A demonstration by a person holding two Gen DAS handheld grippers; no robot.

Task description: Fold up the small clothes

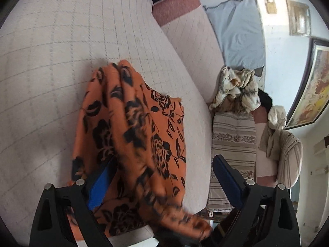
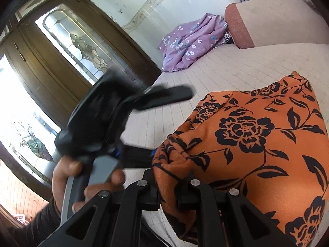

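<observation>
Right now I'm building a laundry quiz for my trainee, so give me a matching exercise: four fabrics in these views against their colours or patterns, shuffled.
Things:
1. cloth in the right gripper
2. bundle at the sofa's far end
3. pillow against the wall
4. folded cloth on the sofa arm

Looks:
A. plain pale blue
B. beige with brown stripes
C. orange with black roses
D. purple with small flowers

Pairs: 1-C, 2-D, 3-A, 4-B

no readable text, no labels, no brand marks, no numbers on anything in either view
</observation>
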